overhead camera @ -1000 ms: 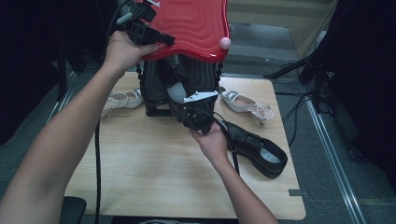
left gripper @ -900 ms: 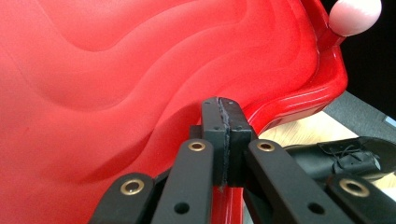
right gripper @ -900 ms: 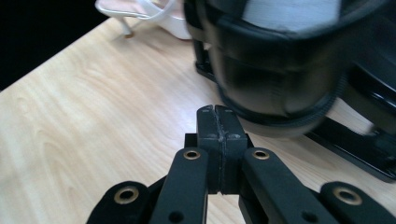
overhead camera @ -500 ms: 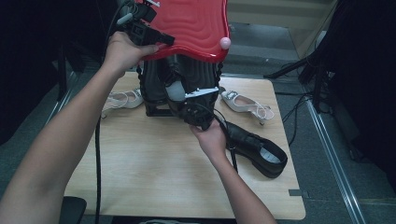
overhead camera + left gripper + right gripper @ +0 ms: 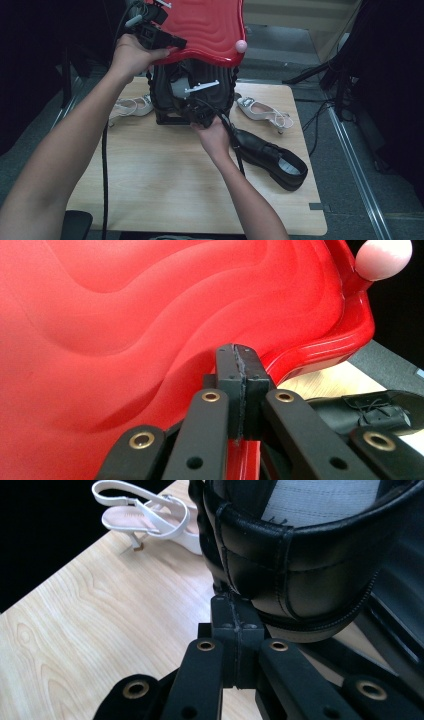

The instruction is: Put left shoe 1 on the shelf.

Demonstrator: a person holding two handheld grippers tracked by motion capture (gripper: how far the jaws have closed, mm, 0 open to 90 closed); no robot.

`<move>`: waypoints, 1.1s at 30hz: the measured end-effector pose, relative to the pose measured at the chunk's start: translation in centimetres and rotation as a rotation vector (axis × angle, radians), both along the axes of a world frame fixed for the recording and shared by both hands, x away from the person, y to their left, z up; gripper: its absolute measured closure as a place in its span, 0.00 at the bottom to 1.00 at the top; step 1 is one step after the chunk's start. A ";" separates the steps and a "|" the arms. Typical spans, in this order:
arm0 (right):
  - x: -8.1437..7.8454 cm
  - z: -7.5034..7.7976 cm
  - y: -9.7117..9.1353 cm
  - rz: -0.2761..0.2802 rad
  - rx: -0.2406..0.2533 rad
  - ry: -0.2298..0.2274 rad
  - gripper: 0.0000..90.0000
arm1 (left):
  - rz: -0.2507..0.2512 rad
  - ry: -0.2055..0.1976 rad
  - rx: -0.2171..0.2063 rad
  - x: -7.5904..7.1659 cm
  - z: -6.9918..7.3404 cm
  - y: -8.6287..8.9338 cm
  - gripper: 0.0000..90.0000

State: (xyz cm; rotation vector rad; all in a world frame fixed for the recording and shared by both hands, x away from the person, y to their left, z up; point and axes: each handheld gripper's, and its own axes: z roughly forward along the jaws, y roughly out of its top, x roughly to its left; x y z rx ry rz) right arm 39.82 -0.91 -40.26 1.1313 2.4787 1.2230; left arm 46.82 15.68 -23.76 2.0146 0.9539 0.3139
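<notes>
The left tool (image 5: 167, 41) was clamped shut on the edge of the red lid (image 5: 210, 27), holding it up above the black box (image 5: 165, 95) so the inside stayed reachable. The right tool (image 5: 187, 107), shut on a black shoe (image 5: 300, 565), held it just in front of the box.

2 white sandals (image 5: 131, 106) (image 5: 263, 113) on wood table (image 5: 165, 185), apart.

High view looks down; both gripper views sit close, sharing the table (image 5: 150, 165).
</notes>
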 end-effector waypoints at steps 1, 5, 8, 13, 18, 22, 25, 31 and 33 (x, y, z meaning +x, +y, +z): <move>0.2 0.2 0.2 0.001 -0.002 -0.002 1.00 | 0.000 0.002 -0.001 0.0 0.0 0.0 1.00; 1.0 0.7 1.2 0.001 0.020 0.024 1.00 | 0.000 0.000 0.005 0.0 0.0 0.1 1.00; 1.2 0.6 2.6 0.023 -0.004 0.024 1.00 | -0.002 0.001 0.005 0.0 0.0 0.1 1.00; 1.4 0.5 4.6 0.035 -0.011 -0.008 1.00 | 0.000 0.000 0.006 0.0 0.0 0.1 1.00; 2.0 0.3 5.6 0.024 -0.026 -0.031 1.00 | 0.000 -0.002 0.004 -0.1 0.0 0.1 1.00; 2.5 0.1 5.7 0.026 -0.007 -0.046 1.00 | 0.000 0.000 0.000 -0.1 0.0 0.2 1.00; 3.0 0.1 6.0 0.006 -0.036 -0.037 1.00 | 0.002 0.000 0.002 -0.1 0.0 0.1 1.00; 3.2 -0.6 5.7 0.027 0.010 0.017 1.00 | 0.004 0.019 -0.003 0.0 0.1 0.3 1.00; 2.9 -0.4 5.4 0.048 0.006 0.014 1.00 | 0.012 0.028 -0.001 0.1 0.2 0.3 1.00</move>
